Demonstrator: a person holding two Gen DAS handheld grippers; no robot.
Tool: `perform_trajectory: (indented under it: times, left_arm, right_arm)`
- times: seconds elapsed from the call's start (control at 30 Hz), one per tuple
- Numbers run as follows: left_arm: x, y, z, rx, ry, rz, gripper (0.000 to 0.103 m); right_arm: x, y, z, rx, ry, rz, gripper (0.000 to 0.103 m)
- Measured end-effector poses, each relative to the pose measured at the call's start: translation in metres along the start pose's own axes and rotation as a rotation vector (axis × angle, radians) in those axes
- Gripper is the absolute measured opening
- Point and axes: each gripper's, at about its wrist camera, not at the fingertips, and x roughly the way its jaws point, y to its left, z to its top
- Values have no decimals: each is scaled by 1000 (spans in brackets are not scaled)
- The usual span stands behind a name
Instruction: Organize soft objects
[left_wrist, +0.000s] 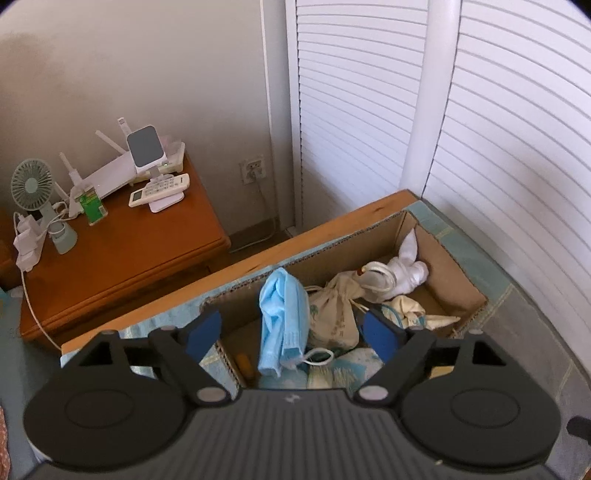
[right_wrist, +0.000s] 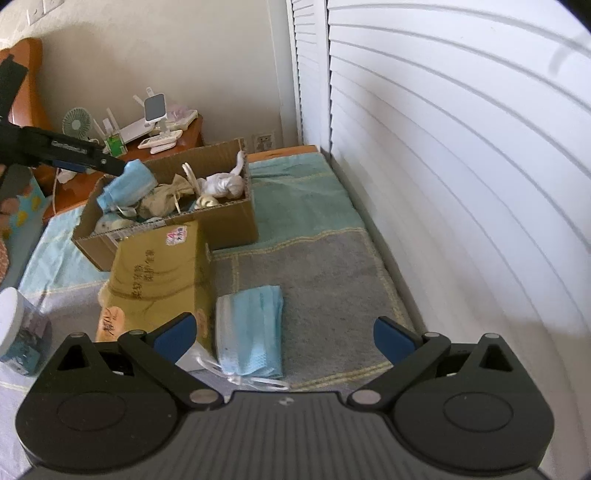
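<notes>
A cardboard box (left_wrist: 443, 258) (right_wrist: 236, 221) sits on a towel-covered bed and holds cloth pouches, a white cloth bundle (left_wrist: 406, 269) and other soft items. A crumpled blue face mask (left_wrist: 282, 317) (right_wrist: 127, 184) lies over the box, between the fingers of my left gripper (left_wrist: 291, 330), which is open above it. In the right wrist view the left gripper (right_wrist: 107, 162) reaches over the box's left end. A second blue face mask (right_wrist: 251, 328) lies flat on the grey towel, just ahead of my right gripper (right_wrist: 286, 334), which is open and empty.
A yellow-brown carton (right_wrist: 159, 269) leans against the box front. A jar with a white lid (right_wrist: 18, 332) stands at the left. A wooden nightstand (left_wrist: 122, 243) holds a fan, router and phone. White louvred doors (right_wrist: 461, 184) run along the bed's right side.
</notes>
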Motion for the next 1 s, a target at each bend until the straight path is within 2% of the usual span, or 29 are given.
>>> perform_trajectory:
  times: [0.1, 0.3, 0.5, 0.63, 0.77, 0.9, 1.0]
  left_arm:
    - [-9, -3, -6, 4, -8, -3, 91]
    - [-33, -10, -20, -4, -34, 20, 93]
    - [-68, -30, -46, 6, -73, 13, 96]
    - [-92, -48, -69, 30, -100, -8, 97]
    - [-106, -62, -92, 52, -116, -30, 99]
    - [-105, -70, -113, 72, -118, -34, 99]
    - [-95, -70, -124, 65, -91, -56, 99]
  right_arm:
    - [-2, -1, -4, -26, -15, -25, 103]
    - [-10, -2, -12, -75, -60, -73, 103]
    - [-17, -7, -18, -100, -78, -74, 103]
    - [-20, -10, -23, -111, -84, -50, 103]
    - [-22, -16, -30, -102, -97, 17, 103]
    - [-15, -20, -37, -99, -85, 67, 103]
    - [-5, -17, -43, -119, -69, 70, 103]
